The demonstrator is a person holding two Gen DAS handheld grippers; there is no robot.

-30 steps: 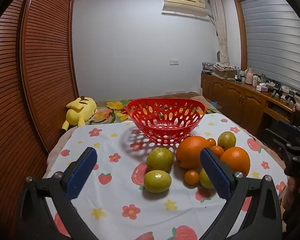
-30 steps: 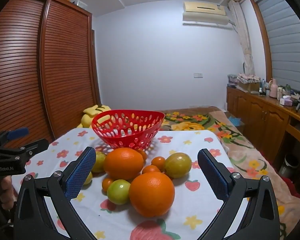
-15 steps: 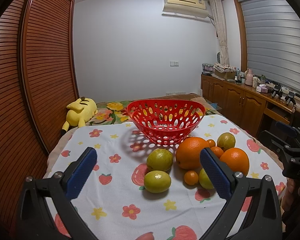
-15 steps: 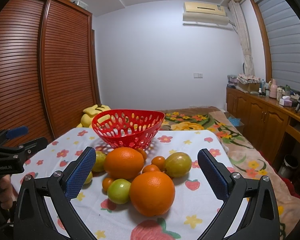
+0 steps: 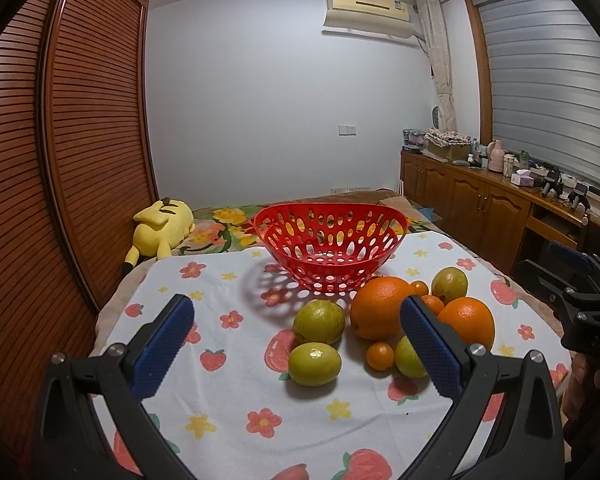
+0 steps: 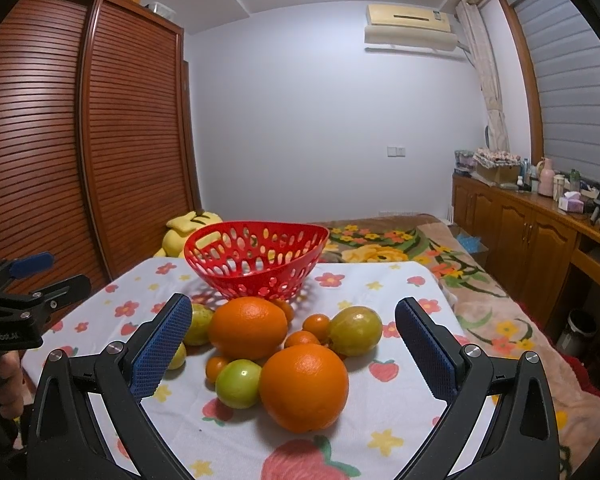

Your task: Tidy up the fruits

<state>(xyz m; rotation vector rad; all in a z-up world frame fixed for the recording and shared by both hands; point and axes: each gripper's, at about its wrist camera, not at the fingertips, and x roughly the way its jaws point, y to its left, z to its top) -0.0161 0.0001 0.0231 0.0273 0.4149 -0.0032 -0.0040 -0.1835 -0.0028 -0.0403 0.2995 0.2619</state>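
**Fruits clustered on the flowered cloth, both claws spread wide and empty**

Fruits lie loose on the cloth, and neither claw touches one. The left gripper (image 5: 298, 338) is spread wide, its blue ribbed pads (image 5: 162, 346) well apart with nothing between them; it hovers above the near edge of the white cloth printed with strawberries and flowers (image 5: 228, 408). The right gripper (image 6: 294, 344) is likewise released and empty, above the near right side of the same cloth, with a large round orange (image 6: 303, 388) lying just ahead between its pads.

Ahead of the left gripper sit two yellow-green round fruits, the nearer one (image 5: 314, 363) just beside the farther one (image 5: 319, 321). To their right a second large orange (image 5: 382, 307) stands near the middle of the cloth. A small orange kumquat-like fruit (image 5: 379, 355) lies in front of it, touching or almost touching a small green fruit (image 6: 238, 383). A green-brown oval fruit (image 6: 355, 331) sits toward the right edge, with further small orange fruits (image 6: 317, 326) packed between it and the oranges.

Beyond the cluster, toward the far edge of the cloth, stands a red perforated plastic basket (image 5: 284, 236), holding nothing. Past that edge, a yellow plush toy (image 5: 162, 228) lies on a flowered bedspread beside a slatted wooden wardrobe (image 5: 80, 140). A hand (image 6: 4, 372) grips the left gripper's handle.
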